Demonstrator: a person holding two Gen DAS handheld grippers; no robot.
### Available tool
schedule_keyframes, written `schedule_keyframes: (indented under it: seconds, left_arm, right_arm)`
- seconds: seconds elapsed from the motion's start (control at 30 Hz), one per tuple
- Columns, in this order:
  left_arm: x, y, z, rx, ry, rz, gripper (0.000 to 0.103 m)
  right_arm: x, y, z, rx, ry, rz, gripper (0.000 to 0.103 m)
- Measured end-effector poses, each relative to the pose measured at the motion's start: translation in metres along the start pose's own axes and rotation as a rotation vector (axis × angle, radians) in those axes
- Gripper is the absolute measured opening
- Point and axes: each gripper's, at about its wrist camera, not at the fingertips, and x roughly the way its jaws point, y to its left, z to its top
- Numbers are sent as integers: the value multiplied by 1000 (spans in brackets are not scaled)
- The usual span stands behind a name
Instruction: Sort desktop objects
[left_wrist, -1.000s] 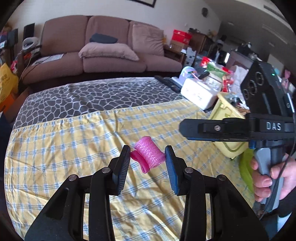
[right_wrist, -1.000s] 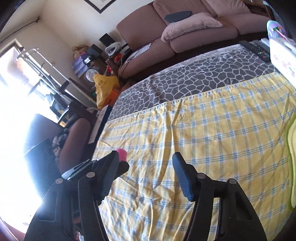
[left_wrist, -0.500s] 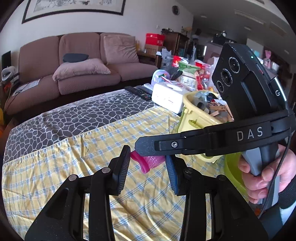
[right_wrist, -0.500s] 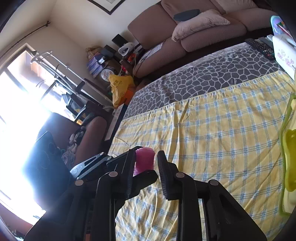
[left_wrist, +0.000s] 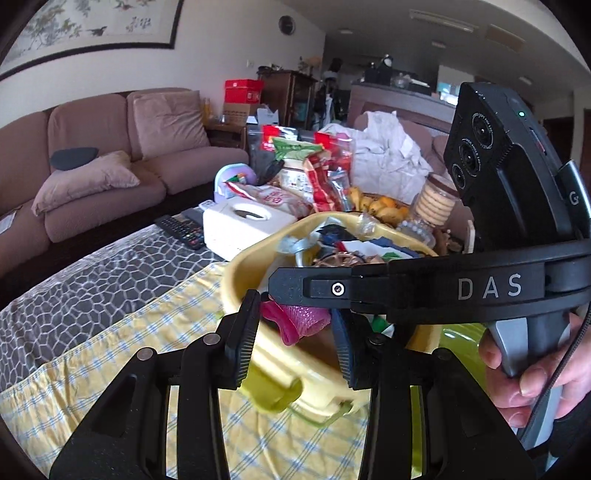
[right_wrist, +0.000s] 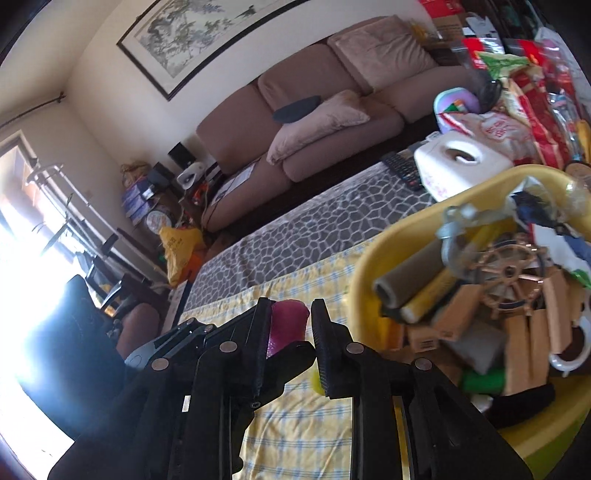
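1. While the pink mesh roll (left_wrist: 301, 320) hangs at lower centre over the yellow basin's rim (left_wrist: 236, 266), the left gripper (left_wrist: 295, 332) clenches it.
2. Right gripper (right_wrist: 290, 332) is closing on the same roll (right_wrist: 288, 325).
3. Clutter fills the basin on the checked cloth (left_wrist: 110, 354).

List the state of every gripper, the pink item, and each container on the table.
Left gripper: shut on the pink mesh roll, held in the air.
Right gripper: jaws closing, pads at the pink mesh roll's end.
Yellow basin: open-topped, piled with mixed items.
White tissue box: upright, slot on top, no tissue showing.
Biscuit jar: upright, lid on.
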Motion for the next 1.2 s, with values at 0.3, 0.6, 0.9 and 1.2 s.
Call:
schedule_keyframes:
  seconds: [0.3,0.6,0.9,1.2]
  left_arm:
    - [53,-41,8,45,57,-59,38]
    - [32,-34,7,-10,40,14,89]
    - [-31,16,-22,-214,78,173,103]
    - [-97,51,-91,-324,143,403,103]
  right_arm:
    - [-39,-69,7,90,-53,-129,20]
    - [-66,-98,10,159,-130,-190,18]
    - [-73,-71,15,66,-164,-285,49]
    - [-56,-22,9,-53,-173,-305,100]
